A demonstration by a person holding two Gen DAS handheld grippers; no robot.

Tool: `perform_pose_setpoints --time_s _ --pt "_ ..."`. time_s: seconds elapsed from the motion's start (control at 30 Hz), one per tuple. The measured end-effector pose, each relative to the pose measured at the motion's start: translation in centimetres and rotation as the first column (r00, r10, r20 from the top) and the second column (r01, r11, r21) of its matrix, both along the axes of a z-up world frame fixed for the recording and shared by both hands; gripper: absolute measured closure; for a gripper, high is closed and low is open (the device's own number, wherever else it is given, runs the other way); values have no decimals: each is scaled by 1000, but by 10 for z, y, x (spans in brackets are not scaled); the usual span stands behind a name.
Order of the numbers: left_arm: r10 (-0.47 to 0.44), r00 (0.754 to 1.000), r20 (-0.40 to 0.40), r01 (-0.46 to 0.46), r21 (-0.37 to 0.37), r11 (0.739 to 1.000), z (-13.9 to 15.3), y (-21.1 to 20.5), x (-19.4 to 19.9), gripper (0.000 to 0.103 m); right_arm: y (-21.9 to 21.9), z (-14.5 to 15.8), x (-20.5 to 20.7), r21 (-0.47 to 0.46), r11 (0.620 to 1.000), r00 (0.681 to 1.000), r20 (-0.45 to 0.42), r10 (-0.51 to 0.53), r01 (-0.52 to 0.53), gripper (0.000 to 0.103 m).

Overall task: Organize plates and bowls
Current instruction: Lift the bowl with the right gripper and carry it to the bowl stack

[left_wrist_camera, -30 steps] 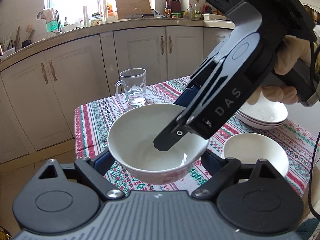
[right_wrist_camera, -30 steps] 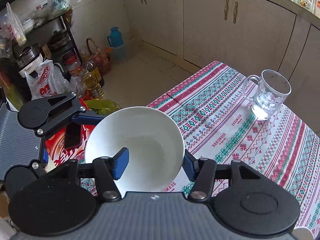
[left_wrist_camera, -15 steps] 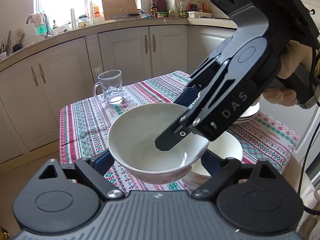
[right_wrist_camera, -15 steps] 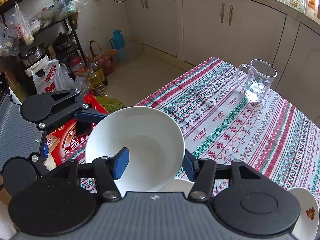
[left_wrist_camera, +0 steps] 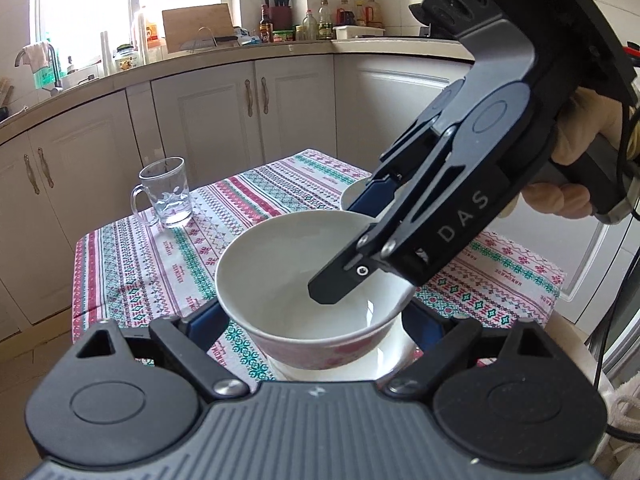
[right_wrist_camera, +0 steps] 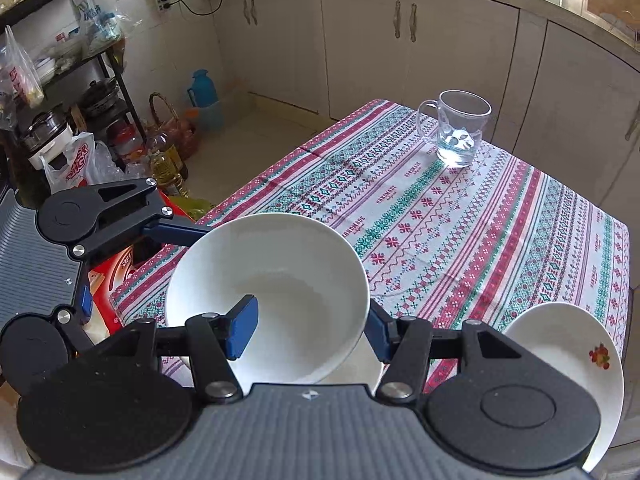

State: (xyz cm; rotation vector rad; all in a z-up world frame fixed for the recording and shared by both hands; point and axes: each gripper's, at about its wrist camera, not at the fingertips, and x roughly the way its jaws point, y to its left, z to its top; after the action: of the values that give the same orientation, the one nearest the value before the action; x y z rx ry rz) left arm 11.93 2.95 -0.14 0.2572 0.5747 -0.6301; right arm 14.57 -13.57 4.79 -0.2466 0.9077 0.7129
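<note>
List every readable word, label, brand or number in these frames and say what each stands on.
"DAS": on the side of the right gripper.
"SUPER BURGER", as far as it reads: on the white plastic bag by the shelf.
Small repeated lettering woven into the tablecloth: too small to read.
Bottle labels on the counter: blurred.

White ceramic bowl [right_wrist_camera: 280, 280] at lower centre, above patterned striped tablecloth [right_wrist_camera: 460, 220]. Clear glass mug [right_wrist_camera: 460, 132] on cloth, upper right. Flower-printed white plate [right_wrist_camera: 568, 352] at lower right.
</note>
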Motion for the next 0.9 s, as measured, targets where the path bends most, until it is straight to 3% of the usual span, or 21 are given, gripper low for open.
perform_pose_setpoints --time_s 0.9 --pt "-22 996 -83 22 -3 1000 -23 -7 8 11 -11 -30 0 -6 999 998 -48 -40 40 39"
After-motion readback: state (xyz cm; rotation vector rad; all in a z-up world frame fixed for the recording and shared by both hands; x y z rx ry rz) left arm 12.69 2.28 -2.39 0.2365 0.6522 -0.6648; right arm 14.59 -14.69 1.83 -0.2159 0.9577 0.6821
